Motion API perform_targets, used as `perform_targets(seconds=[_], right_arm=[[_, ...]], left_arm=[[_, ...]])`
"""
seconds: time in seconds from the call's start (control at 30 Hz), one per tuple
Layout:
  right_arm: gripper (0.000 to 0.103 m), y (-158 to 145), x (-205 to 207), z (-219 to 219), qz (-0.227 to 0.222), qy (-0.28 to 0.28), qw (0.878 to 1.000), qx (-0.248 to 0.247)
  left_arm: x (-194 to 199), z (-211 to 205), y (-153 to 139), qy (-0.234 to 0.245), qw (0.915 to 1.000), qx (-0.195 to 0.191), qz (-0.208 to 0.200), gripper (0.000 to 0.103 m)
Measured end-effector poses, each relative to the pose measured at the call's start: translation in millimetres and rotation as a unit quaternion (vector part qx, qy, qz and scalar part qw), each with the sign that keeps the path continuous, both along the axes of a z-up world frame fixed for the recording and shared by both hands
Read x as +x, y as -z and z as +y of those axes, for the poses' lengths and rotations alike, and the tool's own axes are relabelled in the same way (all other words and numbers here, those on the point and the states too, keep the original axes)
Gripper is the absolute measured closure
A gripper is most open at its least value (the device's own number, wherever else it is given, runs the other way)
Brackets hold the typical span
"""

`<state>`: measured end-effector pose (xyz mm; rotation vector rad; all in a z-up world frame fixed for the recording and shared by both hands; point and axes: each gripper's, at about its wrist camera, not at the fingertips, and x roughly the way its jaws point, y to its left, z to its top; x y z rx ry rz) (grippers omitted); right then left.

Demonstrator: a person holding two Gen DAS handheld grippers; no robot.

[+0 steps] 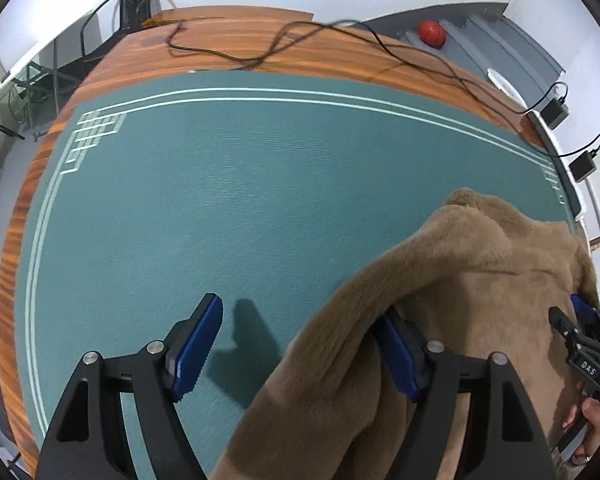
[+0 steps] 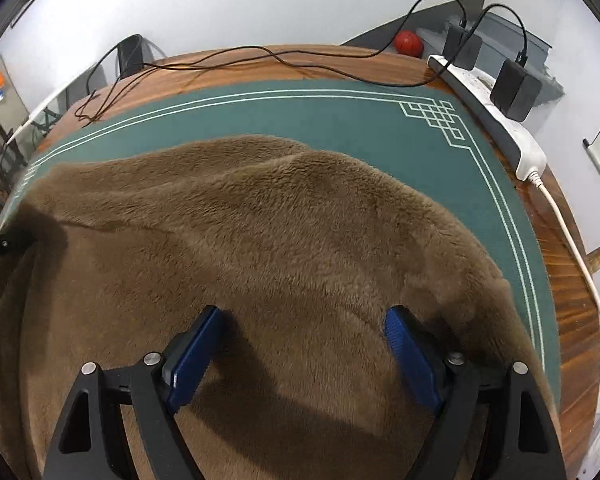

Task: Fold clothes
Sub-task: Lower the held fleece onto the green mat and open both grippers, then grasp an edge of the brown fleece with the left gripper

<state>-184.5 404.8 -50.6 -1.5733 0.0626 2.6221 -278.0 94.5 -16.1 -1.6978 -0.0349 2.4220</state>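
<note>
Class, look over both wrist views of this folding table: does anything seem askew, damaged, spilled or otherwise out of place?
Nothing is spilled or damaged. The fluffy tan fleece garment lies rumpled and off-centre on the green mat, bunched toward its right side. Loose black cables trail untidily across the wooden table. An orange ball sits on the grey stairs behind.

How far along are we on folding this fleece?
Early. Done: the brown fleece garment lies on the green mat, but bunched, with no clean fold visible. In hand: nothing; the left hand-held gripper is open at the garment's edge, and the right hand-held gripper is open over its middle. Left: grasping, flattening and every fold.
</note>
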Motion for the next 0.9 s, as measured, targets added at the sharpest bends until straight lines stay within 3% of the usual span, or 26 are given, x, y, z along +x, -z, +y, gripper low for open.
perform_targets(seconds=[0.2,0.37,0.7,0.9], right_arm=[[0.018,-24.9,44.8,-11.2,0.022,-0.017,0.999,-0.030],[0.018,-27.6,104.2,-35.9,0.016,-0.051,0.997,-0.053],[0.018,-0.6,207.5,-72.2,-0.017,-0.082,0.996,-0.038],[0.018,9.3,232.1,-74.3,-0.019,-0.061,0.997,-0.037]], left_arm=[[48.4,-29.3,-27.2,0.010,0.9997,0.013,0.018,0.024],[103.4,-57.5,-38.7,0.015,0.9995,0.027,0.011,0.023],[211.9,-109.2,-15.3,-0.002,0.9992,0.010,-0.038,0.022],[244.1,-108.5,-8.4,0.010,0.9990,0.019,-0.039,0.022]])
